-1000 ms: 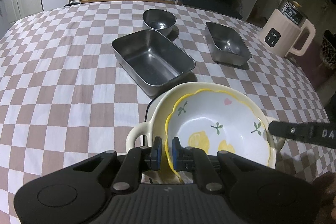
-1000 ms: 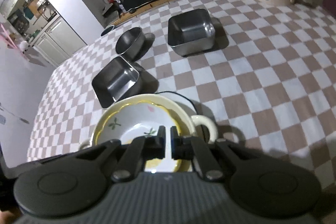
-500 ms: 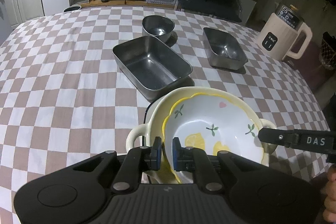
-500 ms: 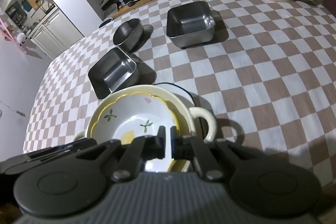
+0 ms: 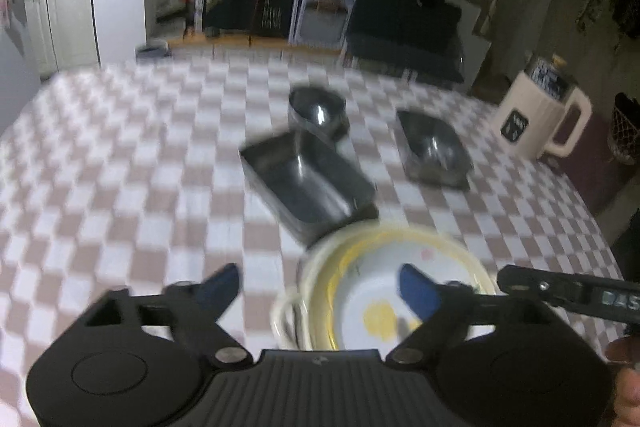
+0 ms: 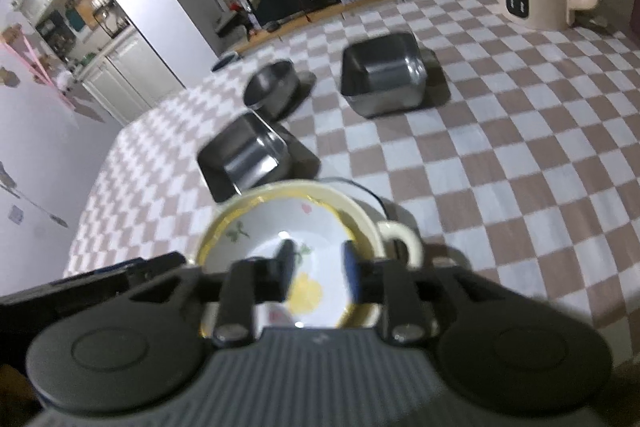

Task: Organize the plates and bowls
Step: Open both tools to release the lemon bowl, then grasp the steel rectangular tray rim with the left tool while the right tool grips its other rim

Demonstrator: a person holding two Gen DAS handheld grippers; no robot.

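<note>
Both claws are opening, gripping nothing: the left gripper [image 5: 318,285] stands wide, the right gripper [image 6: 316,259] narrower. The lemon bowl [image 6: 280,255] rests nested in the cream handled bowl [image 6: 396,239], steel tray [image 6: 244,157] at eleven o'clock.

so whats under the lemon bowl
The lemon bowl sits nested inside a cream two-handled dish. A dark flat edge peeks out beneath the dish; what it is stays hidden. Both grippers' jaws are opening, clear of the rim.
</note>
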